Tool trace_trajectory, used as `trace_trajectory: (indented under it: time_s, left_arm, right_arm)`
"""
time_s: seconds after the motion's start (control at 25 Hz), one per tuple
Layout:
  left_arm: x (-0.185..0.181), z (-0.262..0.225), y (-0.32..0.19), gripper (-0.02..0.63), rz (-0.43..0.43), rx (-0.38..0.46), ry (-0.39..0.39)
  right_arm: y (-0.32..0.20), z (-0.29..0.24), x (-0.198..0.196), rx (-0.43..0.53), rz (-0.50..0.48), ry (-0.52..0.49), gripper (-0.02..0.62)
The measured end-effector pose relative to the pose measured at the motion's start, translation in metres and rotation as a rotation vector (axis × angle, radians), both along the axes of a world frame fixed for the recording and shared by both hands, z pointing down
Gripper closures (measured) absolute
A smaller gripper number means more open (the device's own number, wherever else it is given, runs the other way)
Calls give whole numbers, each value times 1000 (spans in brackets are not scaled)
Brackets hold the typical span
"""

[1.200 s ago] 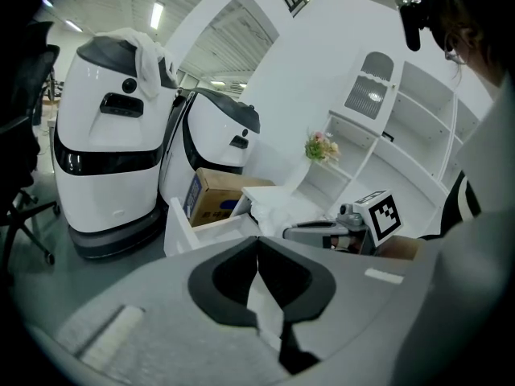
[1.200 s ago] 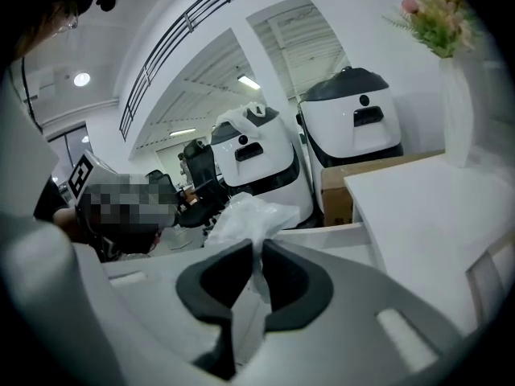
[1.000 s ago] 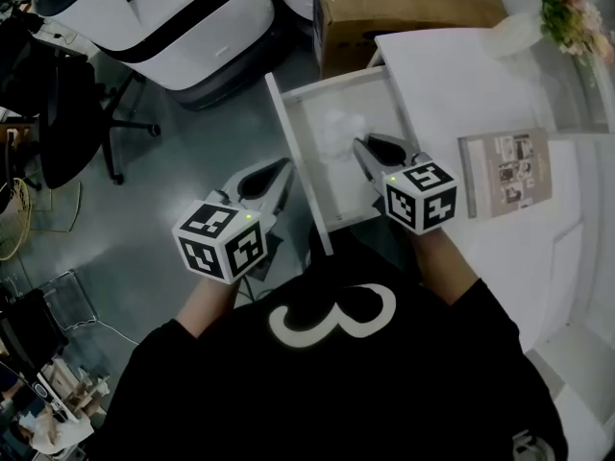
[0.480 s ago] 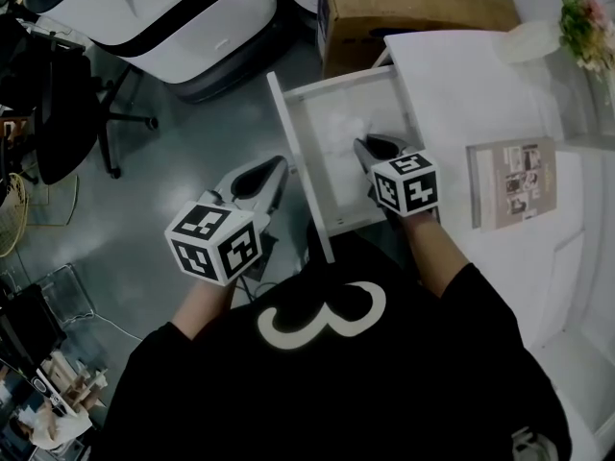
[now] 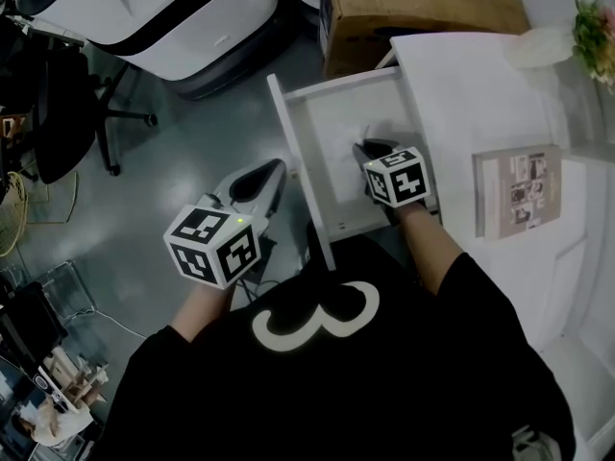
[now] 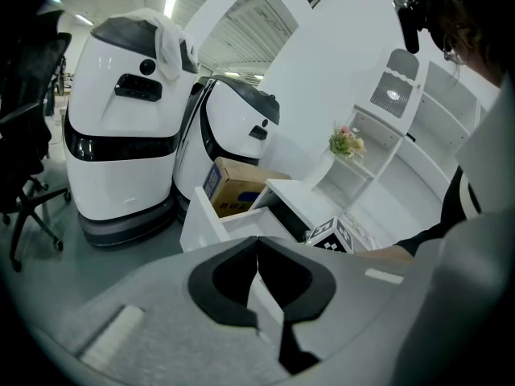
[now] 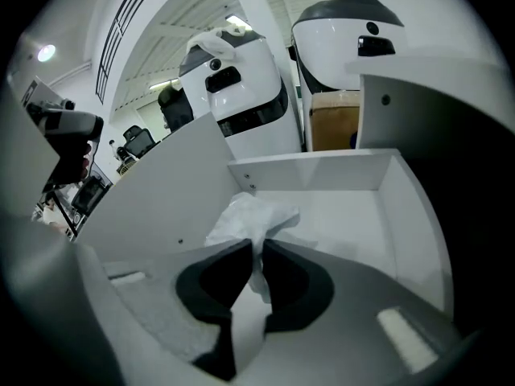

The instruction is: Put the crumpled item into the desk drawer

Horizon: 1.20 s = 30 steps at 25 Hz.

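The crumpled item (image 7: 249,218) is a wad of white paper, pinched between the jaws of my right gripper (image 7: 257,246). It hangs low inside the open white desk drawer (image 7: 322,172), near its left wall. In the head view my right gripper (image 5: 364,148) reaches down into the drawer (image 5: 288,142), and only a pale bit of the crumpled item (image 5: 352,136) shows ahead of its tips. My left gripper (image 5: 278,168) hovers over the floor just left of the drawer, jaws together with nothing between them. The left gripper view shows the left gripper (image 6: 257,241) pointing toward the drawer (image 6: 229,220).
A cardboard box (image 5: 413,12) stands on the floor behind the drawer. A booklet (image 5: 519,190) lies on the white desk (image 5: 461,94), with flowers (image 5: 596,22) at its far right corner. Two large white machines (image 5: 163,17) and an office chair (image 5: 67,104) stand to the left.
My right gripper has gone lower and deeper into the drawer with the crumpled item. The left gripper has stayed about where it was.
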<state>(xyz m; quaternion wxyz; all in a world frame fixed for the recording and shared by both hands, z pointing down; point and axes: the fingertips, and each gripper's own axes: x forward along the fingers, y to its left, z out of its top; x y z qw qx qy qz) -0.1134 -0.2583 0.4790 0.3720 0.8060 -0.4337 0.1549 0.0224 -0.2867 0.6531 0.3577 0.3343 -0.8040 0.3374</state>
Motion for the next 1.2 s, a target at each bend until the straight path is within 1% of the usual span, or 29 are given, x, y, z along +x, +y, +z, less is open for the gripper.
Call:
trace_trajectory:
  time_s: [0.44,0.68,0.96,1.2]
  left_arm:
    - [-2,12,-6,595,-1,-28,-5]
    - [-4,18,-9,595,-5,-37,-8]
    - [-7,23,-11,595,-11,-48,-12]
    - [-8,24,-11,595,-13,-54,-8]
  right_arm:
    - [-1,40,4,-59,-14,51,549]
    - [2,53,6,-78,-31,64,549]
    - [3,62,9,-98,-30,78,545]
    - [2,63,8,-109,-35,82,520]
